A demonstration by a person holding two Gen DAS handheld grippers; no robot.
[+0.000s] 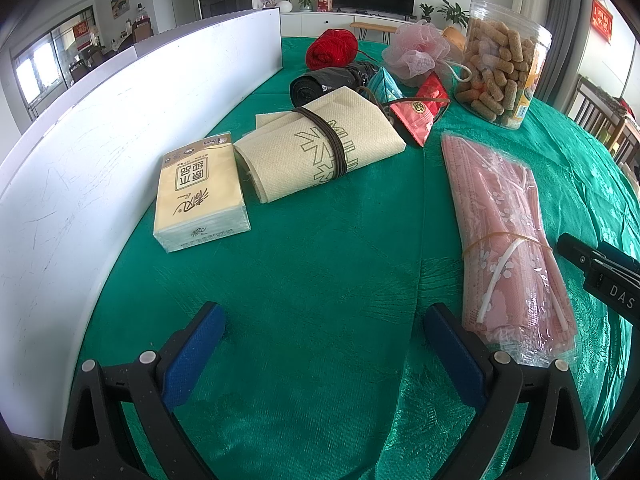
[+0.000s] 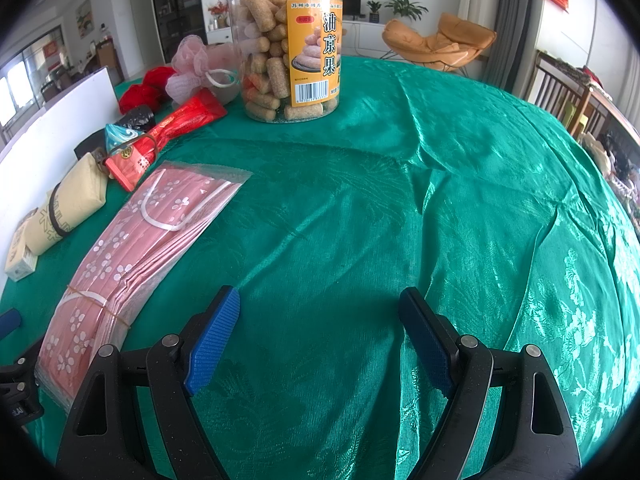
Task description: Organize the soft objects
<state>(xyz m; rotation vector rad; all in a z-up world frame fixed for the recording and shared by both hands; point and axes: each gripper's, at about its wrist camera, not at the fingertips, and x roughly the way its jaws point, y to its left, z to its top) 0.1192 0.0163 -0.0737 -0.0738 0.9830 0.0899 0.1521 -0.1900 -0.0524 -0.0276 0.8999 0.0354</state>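
your left hand-held gripper hangs wide open over bare green cloth on the desk, nothing btwn its blue pads. far left of it runs a white board. ahead-left lies a tissue pack, then a tan folded bag w/ a band round it. just right of its right pad sits the pink mask pack, rubber-banded. your right hand-held gripper is also wide open & empty; the mask pack is just left of its left pad. a snack jar stands well ahead.
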